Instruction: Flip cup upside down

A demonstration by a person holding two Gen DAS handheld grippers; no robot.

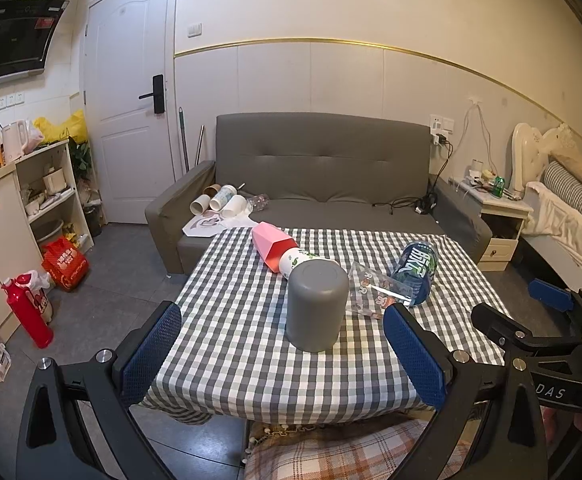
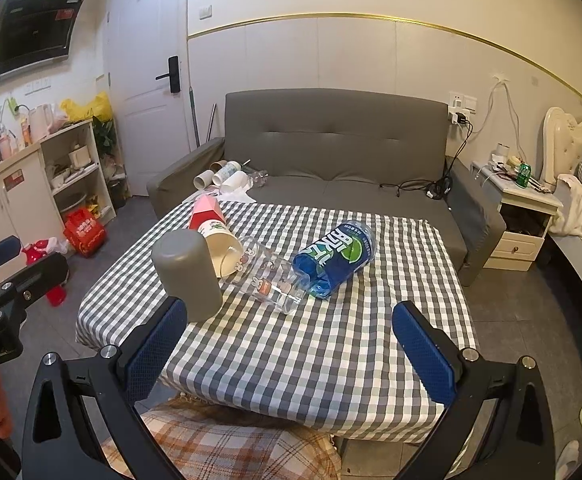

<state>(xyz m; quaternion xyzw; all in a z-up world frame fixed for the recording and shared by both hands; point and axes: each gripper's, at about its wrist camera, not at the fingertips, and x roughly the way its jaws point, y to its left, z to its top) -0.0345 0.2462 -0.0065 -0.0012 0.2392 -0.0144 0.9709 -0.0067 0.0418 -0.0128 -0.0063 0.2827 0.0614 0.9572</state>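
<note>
A grey cup (image 1: 317, 305) stands upside down, base up, on the checked tablecloth (image 1: 251, 360); it also shows in the right wrist view (image 2: 189, 274). My left gripper (image 1: 283, 354) is open and empty, its blue pads on either side just short of the cup. My right gripper (image 2: 291, 350) is open and empty over the table's near edge, right of the grey cup. Behind the cup lie a pink cup (image 1: 273, 244), a white printed paper cup (image 2: 223, 246), a clear glass (image 2: 275, 282) and a blue cup (image 2: 337, 258), all on their sides.
A grey sofa (image 1: 323, 176) with several paper cups (image 1: 221, 204) stands behind the table. A plaid cushion (image 2: 219, 444) sits under the near table edge. A nightstand (image 2: 519, 216) and bed are at right, shelves and a red bottle (image 1: 29, 312) at left.
</note>
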